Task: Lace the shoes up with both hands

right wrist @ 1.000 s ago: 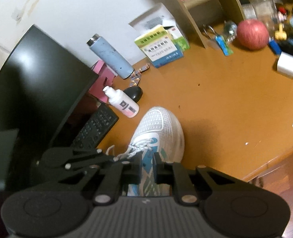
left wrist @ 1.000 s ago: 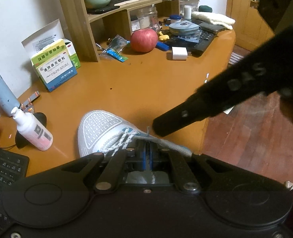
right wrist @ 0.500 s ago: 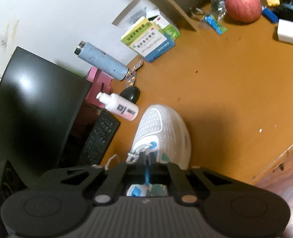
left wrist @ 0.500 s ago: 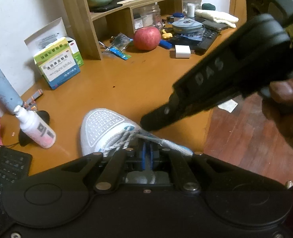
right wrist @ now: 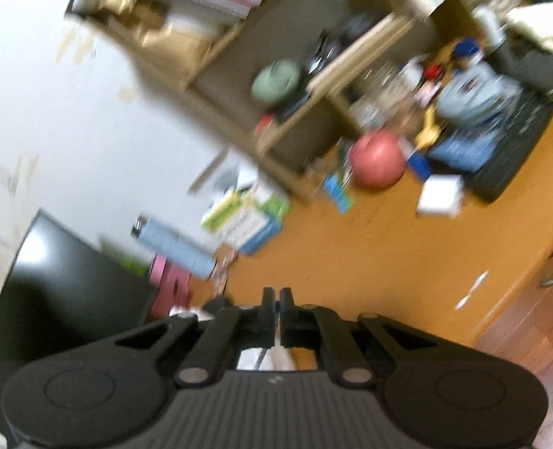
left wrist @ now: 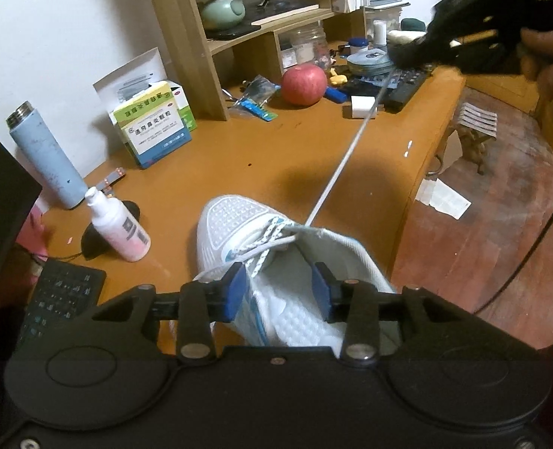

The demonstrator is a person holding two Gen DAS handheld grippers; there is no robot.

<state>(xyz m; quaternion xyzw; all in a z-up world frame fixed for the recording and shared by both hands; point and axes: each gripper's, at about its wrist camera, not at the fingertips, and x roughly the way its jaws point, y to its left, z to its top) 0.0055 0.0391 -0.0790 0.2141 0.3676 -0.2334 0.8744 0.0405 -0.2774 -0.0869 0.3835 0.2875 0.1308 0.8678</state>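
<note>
1. Shoe (left wrist: 261,258): white, on the orange table (left wrist: 209,157) near its front edge, toe pointing towards the shelf. It sits directly below my left hand-held gripper (left wrist: 279,292).
2. Lace (left wrist: 345,151): one end runs taut from the upper eyelets on the shoe's right side, up and away to my right hand-held gripper (left wrist: 407,56). Crossed lacing shows over the forefoot; the eyelets nearer the collar look unlaced, so I judge the job partly done.
3. Right hand-held gripper: jaws pressed together. The left view shows the lace ending at its tip, so I read it as pinching the lace end. The right view is blurred and does not show the lace.
4. Left hand-held gripper: jaws opening, blue pads spread either side of the tongue; nothing pinched. A loose lace strand lies by the left pad.
5. Step in hand, as I judge it: drawing the lace through an eyelet.
6. To do it well:
   - pull along the eyelet's line, steadily, not sideways;
   - steady the shoe with the left, or it may slide or tip towards the table edge;
   - stop once the slack is gone, leaving both ends even.
7. Risk: the apple (left wrist: 303,84) and clutter lie beneath the taut lace.
</note>
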